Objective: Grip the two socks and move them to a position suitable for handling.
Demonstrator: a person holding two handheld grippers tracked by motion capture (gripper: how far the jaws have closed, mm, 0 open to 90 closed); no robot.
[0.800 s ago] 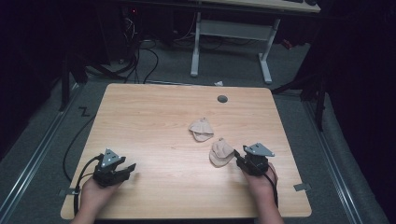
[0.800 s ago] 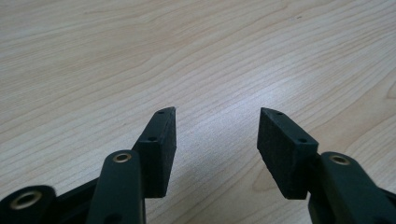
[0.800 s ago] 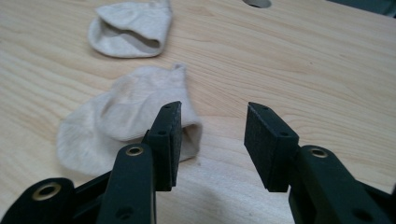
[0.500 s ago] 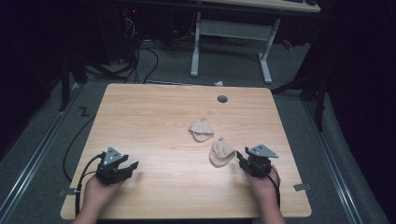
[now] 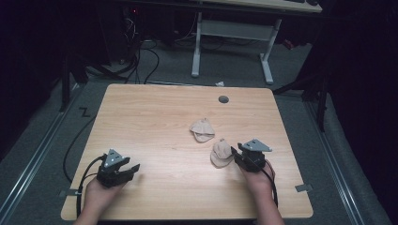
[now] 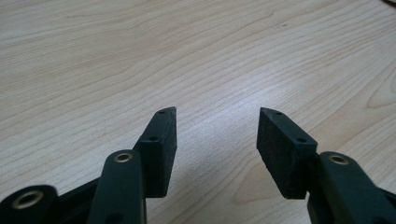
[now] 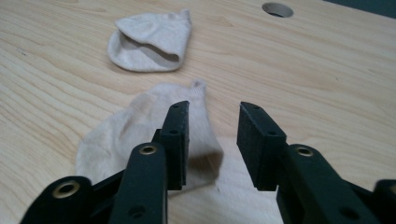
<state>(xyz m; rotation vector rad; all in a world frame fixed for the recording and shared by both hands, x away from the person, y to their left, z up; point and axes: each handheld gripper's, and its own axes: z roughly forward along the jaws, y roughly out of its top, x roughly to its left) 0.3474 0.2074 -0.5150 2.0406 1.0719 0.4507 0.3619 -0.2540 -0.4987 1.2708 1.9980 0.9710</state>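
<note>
Two small beige socks lie on the wooden table (image 5: 155, 117). The far sock (image 5: 202, 130) (image 7: 149, 42) lies near the middle, its cuff gaping. The near sock (image 5: 220, 153) (image 7: 140, 135) lies flat just left of my right gripper (image 5: 238, 155) (image 7: 212, 114). That gripper is open, and its left jaw hovers over the sock's right edge with nothing clamped. My left gripper (image 5: 130, 169) (image 6: 217, 116) is open low over bare wood at the front left.
A round cable hole (image 5: 223, 99) (image 7: 277, 9) sits near the table's far edge. Beyond the table stand a white desk frame (image 5: 230, 33) and floor cables (image 5: 141, 56). Dark floor surrounds the table.
My right gripper has shifted slightly along the near sock's right edge. The left gripper and both socks have stayed put.
</note>
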